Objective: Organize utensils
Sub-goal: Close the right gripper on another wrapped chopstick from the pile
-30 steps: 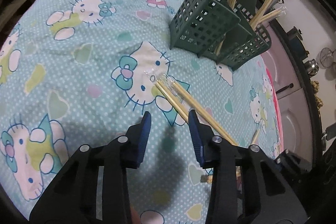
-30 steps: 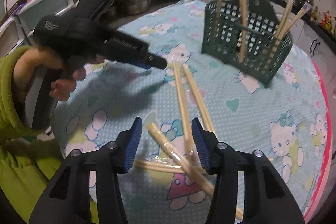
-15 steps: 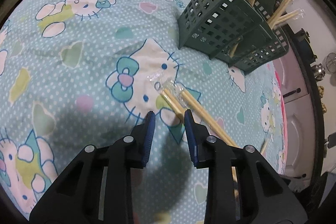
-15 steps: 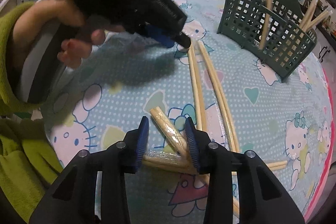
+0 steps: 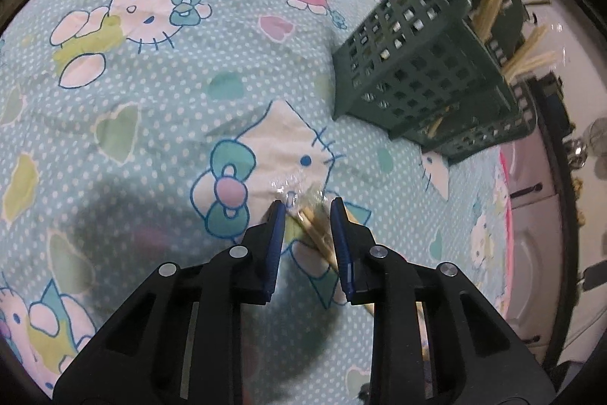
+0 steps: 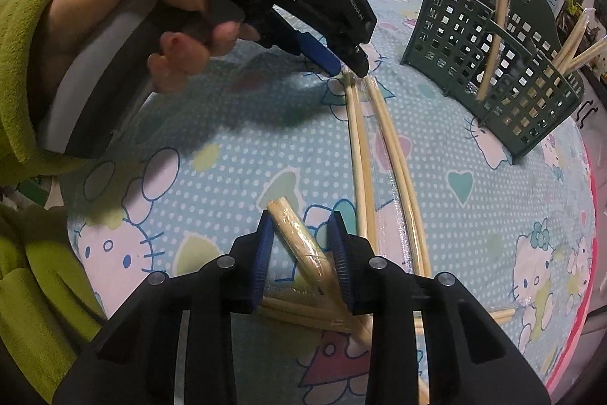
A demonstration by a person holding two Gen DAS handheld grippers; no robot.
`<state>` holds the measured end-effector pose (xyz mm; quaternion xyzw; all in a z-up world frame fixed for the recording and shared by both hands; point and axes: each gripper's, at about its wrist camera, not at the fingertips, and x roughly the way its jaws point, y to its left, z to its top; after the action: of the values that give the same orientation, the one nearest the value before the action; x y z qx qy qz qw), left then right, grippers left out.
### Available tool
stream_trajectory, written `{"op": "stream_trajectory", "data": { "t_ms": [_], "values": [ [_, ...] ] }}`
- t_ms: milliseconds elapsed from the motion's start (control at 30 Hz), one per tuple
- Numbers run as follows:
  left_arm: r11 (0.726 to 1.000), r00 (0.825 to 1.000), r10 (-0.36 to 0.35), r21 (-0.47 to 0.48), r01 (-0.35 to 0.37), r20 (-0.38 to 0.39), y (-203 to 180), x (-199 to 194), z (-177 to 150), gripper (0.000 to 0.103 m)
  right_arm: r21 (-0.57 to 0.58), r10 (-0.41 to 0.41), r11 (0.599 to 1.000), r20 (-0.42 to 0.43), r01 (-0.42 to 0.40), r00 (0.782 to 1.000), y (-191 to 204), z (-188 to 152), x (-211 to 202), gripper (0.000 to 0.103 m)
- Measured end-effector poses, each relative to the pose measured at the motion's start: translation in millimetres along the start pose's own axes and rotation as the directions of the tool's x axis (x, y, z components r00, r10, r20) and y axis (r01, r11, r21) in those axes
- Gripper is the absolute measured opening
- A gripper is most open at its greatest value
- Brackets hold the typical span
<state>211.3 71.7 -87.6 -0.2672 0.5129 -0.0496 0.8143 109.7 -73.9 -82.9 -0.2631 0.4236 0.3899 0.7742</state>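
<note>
Here, largest first, is what we see.

Cloth: a pale blue dotted cartoon-cat tablecloth (image 5: 159,109) covers the whole table, and everything sits on it.

Basket: a dark green plastic lattice basket (image 6: 489,78) stands upright at the far right of the cloth, divided into compartments. We count several pale chopsticks standing tilted in it, some in clear sleeves; which compartment each is in we cannot tell.

Long chopsticks: two wrapped pairs of long chopsticks (image 6: 383,154) lie side by side on the cloth, running from near the middle back toward us. They are plain pale wood inside clear plastic sleeves.

Short bundle: a wrapped bundle of chopsticks (image 6: 299,238) lies slanted across the near ends of more sticks lying on the cloth.

Left gripper (image 5: 305,205): its jaws are partly open and straddle the far tips of one long pair; the blue pads are close on both sides, but we see a gap, so nothing is gripped. In the right wrist view the same gripper (image 6: 347,65), in a bare hand with a green sleeve, points down at those tips.

Right gripper (image 6: 299,219): its jaws are partly open around the short bundle, not yet clamped on it.
</note>
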Motion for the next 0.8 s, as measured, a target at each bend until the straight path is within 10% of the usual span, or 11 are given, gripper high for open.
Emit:
{"op": "stream_trajectory", "data": {
  "t_ms": [367,800],
  "values": [
    [0.98,0.989,-0.139,-0.134,0.144,0.044,28,0,9,0.019,0.036,0.017,0.999,0.005,-0.017,1.0,-3,3,2,0.026],
    [0.982,0.992,-0.125,-0.137,0.128,0.033,31,2,13,0.008,0.048,-0.014,0.999,0.07,0.011,0.997,-4,13,-14,0.018]
  ]
}}
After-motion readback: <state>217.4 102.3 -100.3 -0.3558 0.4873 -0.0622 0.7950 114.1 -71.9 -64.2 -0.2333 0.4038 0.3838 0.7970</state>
